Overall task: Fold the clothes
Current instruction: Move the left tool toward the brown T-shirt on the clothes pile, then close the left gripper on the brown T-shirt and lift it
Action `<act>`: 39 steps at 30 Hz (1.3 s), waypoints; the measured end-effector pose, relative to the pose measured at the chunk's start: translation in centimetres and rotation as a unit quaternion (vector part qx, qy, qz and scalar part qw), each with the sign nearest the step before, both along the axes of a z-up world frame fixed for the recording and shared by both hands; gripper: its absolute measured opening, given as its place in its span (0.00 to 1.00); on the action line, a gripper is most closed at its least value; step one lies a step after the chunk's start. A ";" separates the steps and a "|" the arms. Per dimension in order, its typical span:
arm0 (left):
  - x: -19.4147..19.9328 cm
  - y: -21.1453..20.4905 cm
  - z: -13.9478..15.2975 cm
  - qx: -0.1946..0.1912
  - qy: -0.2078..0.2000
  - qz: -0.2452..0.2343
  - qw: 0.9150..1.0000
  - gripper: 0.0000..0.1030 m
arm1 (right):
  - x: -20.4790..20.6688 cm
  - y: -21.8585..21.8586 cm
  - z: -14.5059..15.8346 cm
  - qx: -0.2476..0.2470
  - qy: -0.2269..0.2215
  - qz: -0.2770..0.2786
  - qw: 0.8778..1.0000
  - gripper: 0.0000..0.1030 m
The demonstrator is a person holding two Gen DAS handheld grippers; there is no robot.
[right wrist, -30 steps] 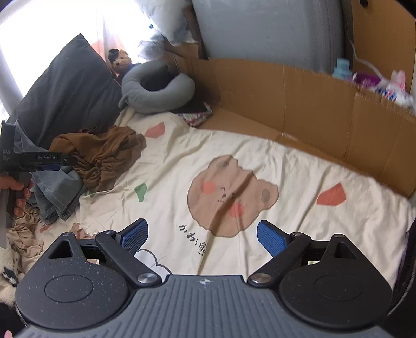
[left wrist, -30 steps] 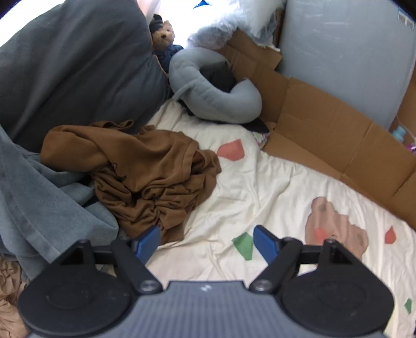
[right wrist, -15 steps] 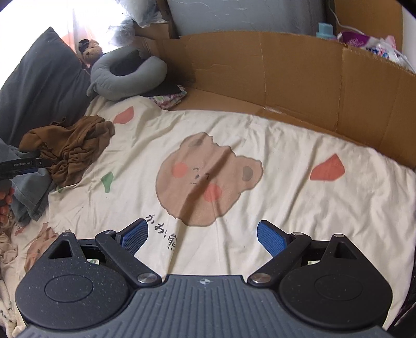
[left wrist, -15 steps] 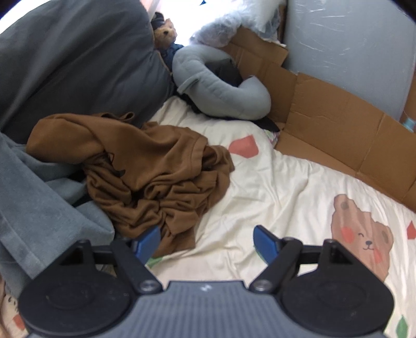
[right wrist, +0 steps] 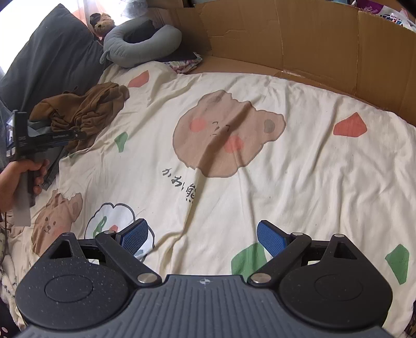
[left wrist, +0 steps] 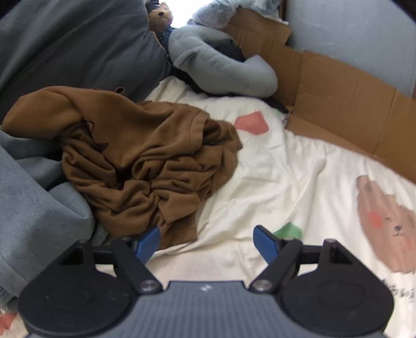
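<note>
A crumpled brown garment (left wrist: 145, 156) lies in a heap on the cream bear-print sheet (left wrist: 286, 169), partly resting on a grey-blue garment (left wrist: 31, 208) at the left. My left gripper (left wrist: 206, 239) is open just short of the heap. Its left pad (left wrist: 149, 241) sits at the brown hem and its right pad is over bare sheet. In the right wrist view the brown garment (right wrist: 85, 111) is far left, with the left gripper (right wrist: 52, 136) beside it held by a hand (right wrist: 18, 179). My right gripper (right wrist: 204, 236) is open, low over the sheet (right wrist: 312, 169), with nothing between its fingers.
A dark grey pillow (left wrist: 65, 46) stands behind the heap. A grey neck pillow (left wrist: 221, 65) and a teddy bear (left wrist: 160, 15) lie at the head of the bed. Cardboard walls (left wrist: 351, 104) (right wrist: 312, 46) run along the far side.
Both grippers have sunk toward the bed. The brown garment has grown larger in the left wrist view, and the left pad has reached its hem. Both pairs of jaws kept their width.
</note>
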State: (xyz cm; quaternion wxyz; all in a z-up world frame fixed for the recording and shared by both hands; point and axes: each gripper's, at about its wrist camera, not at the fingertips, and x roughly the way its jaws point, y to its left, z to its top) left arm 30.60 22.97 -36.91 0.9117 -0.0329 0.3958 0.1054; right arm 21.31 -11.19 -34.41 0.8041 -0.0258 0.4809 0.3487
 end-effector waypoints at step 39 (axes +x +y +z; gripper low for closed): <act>-5.0 -0.5 1.1 -0.103 -0.059 0.059 0.991 0.05 | 0.5 -1.5 -0.5 0.036 -0.011 -0.033 0.999 0.91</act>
